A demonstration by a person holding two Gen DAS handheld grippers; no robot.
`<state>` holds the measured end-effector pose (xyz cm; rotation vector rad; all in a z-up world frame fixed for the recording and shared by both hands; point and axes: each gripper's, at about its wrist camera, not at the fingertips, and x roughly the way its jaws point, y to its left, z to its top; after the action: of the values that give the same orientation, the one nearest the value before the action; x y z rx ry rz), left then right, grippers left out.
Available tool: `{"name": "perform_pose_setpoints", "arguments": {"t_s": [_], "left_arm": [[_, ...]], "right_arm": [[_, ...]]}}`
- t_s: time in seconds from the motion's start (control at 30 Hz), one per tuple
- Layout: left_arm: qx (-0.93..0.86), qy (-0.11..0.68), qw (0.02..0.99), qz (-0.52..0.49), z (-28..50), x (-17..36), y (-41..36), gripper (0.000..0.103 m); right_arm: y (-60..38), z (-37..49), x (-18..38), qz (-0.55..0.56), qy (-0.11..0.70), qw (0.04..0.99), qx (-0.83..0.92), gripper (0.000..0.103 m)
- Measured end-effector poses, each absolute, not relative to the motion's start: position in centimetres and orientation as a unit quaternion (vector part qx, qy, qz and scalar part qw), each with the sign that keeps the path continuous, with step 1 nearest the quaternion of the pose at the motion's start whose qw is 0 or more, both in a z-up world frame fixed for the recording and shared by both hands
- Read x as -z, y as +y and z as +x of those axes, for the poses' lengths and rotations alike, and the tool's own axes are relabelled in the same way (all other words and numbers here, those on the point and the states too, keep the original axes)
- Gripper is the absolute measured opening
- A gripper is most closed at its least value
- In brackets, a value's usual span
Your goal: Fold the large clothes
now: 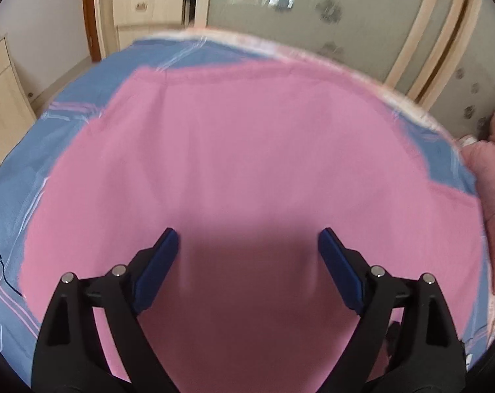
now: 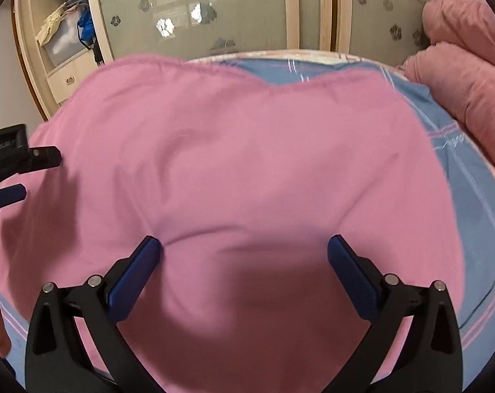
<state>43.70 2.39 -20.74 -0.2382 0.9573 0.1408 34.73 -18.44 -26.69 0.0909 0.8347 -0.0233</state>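
A large pink garment lies spread on a blue striped bedsheet; it also fills the right wrist view. My left gripper is open, jaws wide apart, just above the near part of the garment, holding nothing. My right gripper is open too, hovering over the garment near a crease, holding nothing. The left gripper's blue fingertip shows at the left edge of the right wrist view, over the garment's left side.
A pink quilt is bunched at the right side of the bed, also in the left wrist view. A wardrobe with frosted sliding doors stands behind the bed. A wooden cabinet stands left.
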Motion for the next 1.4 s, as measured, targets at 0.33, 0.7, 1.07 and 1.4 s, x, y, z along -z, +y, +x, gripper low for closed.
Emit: {"name": "perform_pose_setpoints", "arguments": {"t_s": [0.33, 0.7, 1.07, 1.4], "left_arm": [[-0.089, 0.514, 0.850, -0.073, 45.5, 24.0, 2.4, 0.095], [-0.021, 0.431, 0.902, -0.035, 43.8, 20.5, -1.7, 0.096], [-0.026, 0.456, 0.887, -0.072, 44.7, 23.2, 0.3, 0.097], [-0.061, 0.403, 0.911, -0.063, 36.0, 23.7, 6.5, 0.098]], "right_arm": [[-18.0, 36.9, 27.5, 0.027, 0.424, 0.905, 0.014, 0.102], [-21.3, 36.9, 23.0, 0.085, 0.361, 0.926, 0.067, 0.102], [-20.6, 37.2, 26.7, 0.090, 0.396, 0.912, 0.049, 0.102], [-11.5, 33.8, 24.9, -0.025, 0.398, 0.917, -0.023, 0.102]]}}
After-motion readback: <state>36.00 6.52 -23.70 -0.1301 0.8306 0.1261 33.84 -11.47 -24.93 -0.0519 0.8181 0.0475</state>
